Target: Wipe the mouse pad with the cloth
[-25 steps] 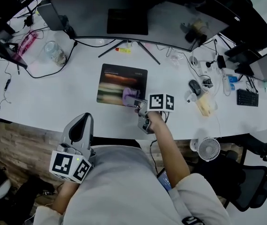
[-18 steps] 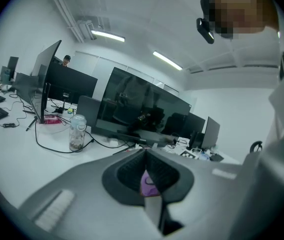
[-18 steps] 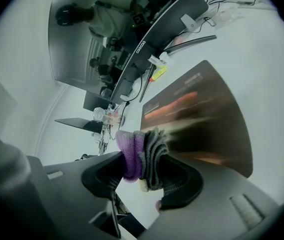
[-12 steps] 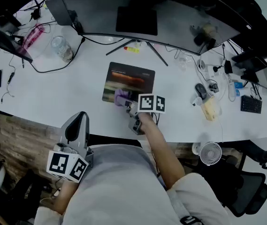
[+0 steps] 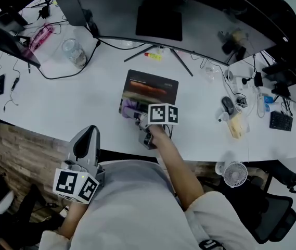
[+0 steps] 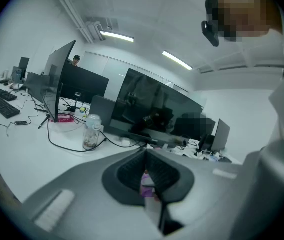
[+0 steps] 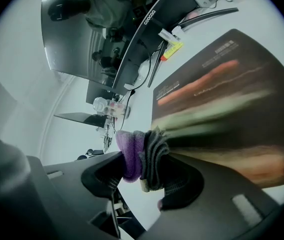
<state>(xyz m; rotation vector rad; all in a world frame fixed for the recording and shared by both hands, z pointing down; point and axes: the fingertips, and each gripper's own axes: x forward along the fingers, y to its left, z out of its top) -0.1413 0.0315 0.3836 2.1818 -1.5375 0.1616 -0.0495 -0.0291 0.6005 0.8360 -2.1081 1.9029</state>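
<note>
A dark mouse pad (image 5: pixel 150 91) with blurred orange and green streaks lies on the white desk (image 5: pixel 59 103) in front of the monitor stand. My right gripper (image 5: pixel 135 114) is shut on a folded purple and grey cloth (image 5: pixel 128 108) and presses it on the pad's near left corner. In the right gripper view the cloth (image 7: pixel 141 155) bulges between the jaws of the right gripper (image 7: pixel 144 176) at the mouse pad's (image 7: pixel 226 104) edge. My left gripper (image 5: pixel 87 139) hangs below the desk's front edge, by the person's body. Seen from the left gripper view, the left gripper (image 6: pixel 145 176) has its jaws together with nothing held.
A curved monitor (image 5: pixel 179 14) on a splayed stand (image 5: pixel 158 53) spans the back. A glass jar (image 5: pixel 74 53) and a black cable (image 5: pixel 59 77) lie at the left. A mouse (image 5: pixel 227 104), cables and small items crowd the right. A small fan (image 5: pixel 235 174) sits below the desk edge.
My right gripper has dragged the cloth leftward along the pad's near edge, from near the middle to the near left corner. The left gripper has stayed put.
</note>
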